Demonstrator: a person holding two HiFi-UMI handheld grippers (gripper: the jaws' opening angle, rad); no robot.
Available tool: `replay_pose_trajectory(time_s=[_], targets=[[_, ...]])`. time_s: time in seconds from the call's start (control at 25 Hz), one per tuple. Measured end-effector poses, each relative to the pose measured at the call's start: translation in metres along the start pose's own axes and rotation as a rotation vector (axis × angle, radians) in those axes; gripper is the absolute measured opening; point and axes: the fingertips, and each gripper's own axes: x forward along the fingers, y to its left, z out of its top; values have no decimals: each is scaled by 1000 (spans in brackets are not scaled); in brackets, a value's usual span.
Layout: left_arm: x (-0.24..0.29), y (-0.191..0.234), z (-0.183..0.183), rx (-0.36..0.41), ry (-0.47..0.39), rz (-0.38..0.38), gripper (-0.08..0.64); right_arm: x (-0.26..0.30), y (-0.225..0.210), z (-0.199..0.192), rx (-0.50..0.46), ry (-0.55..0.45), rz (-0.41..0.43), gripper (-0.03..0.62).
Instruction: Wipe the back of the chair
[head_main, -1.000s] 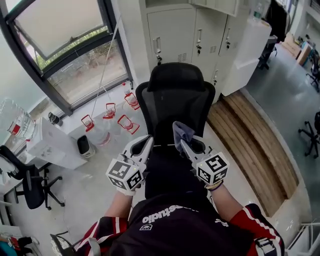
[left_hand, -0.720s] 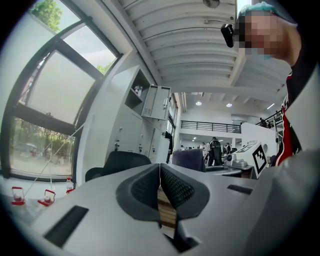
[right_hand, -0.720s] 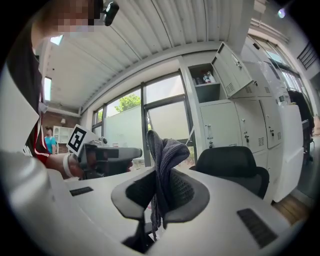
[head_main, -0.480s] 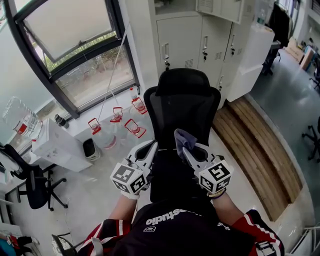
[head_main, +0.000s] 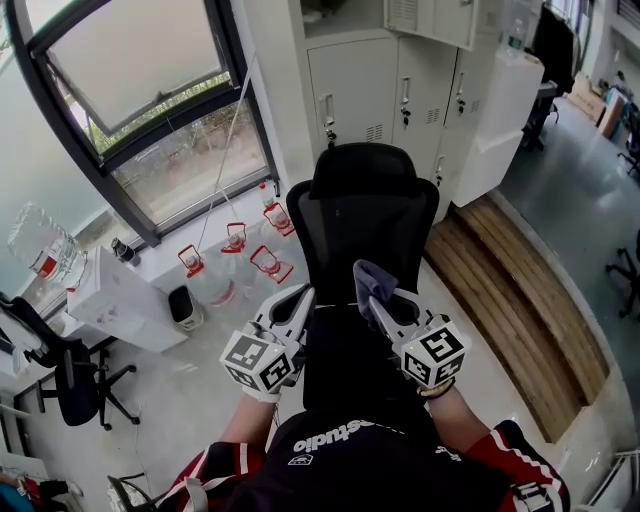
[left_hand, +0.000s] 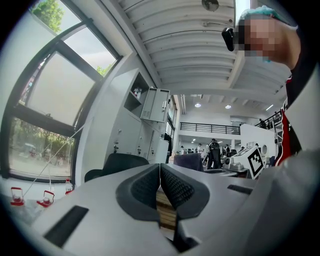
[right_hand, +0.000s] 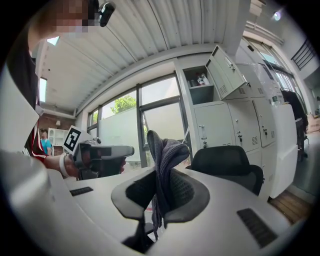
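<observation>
A black mesh office chair with a headrest stands in front of me, its back facing me; it also shows as the chair in the right gripper view and the chair in the left gripper view. My right gripper is shut on a grey-purple cloth, held just before the chair back's lower right part. The cloth sticks up from between the jaws. My left gripper hangs level with it at the chair's left, jaws shut on nothing.
White metal lockers stand behind the chair, a window to the left. Water jugs with red handles sit on the floor by the window. A wooden platform runs along the right. Another black chair stands at far left.
Both grippers have shifted slightly right and down in the head view and the chair sits a little lower, as the camera moved. The cloth stays gripped.
</observation>
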Motion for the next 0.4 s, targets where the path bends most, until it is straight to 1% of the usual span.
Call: replay_pose_trajectory(time_s=[0.4], targets=[[9,0,2,-2,-4,14,25,-6,-20,0,2,3,-31,55]])
